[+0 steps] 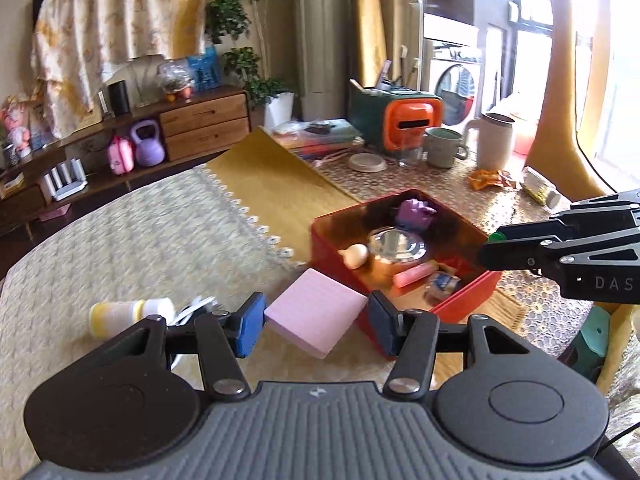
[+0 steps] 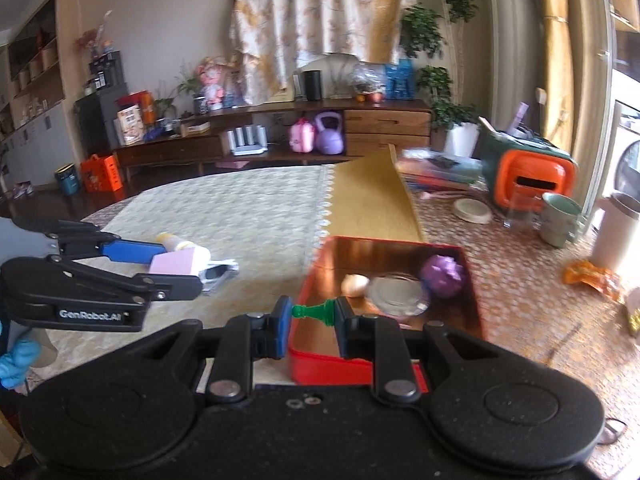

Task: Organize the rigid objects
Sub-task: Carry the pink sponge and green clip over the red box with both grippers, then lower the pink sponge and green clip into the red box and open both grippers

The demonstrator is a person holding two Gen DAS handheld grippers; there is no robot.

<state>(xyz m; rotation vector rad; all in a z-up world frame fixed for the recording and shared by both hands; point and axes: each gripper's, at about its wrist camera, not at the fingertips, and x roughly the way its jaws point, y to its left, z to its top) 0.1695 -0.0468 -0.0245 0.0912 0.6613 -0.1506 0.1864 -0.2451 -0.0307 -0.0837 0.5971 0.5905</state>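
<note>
Over the near edge of the red tin point(image 2: 394, 242), the right gripper point(image 2: 313, 323), marked "DAS", clamps a green chess pawn point(image 2: 313, 312) lying sideways. Left of it, the left gripper point(image 1: 316, 324), marked "GenRobot.AI", holds a pink block point(image 1: 316, 312) above the tablecloth point(image 1: 132, 240); a small bottle point(image 1: 130, 314) lies beyond.

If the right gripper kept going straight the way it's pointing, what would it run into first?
Most likely the red tin: the right gripper, shut on the green chess pawn, points down into it, toward the metal dish. Depth is uncertain.
</note>
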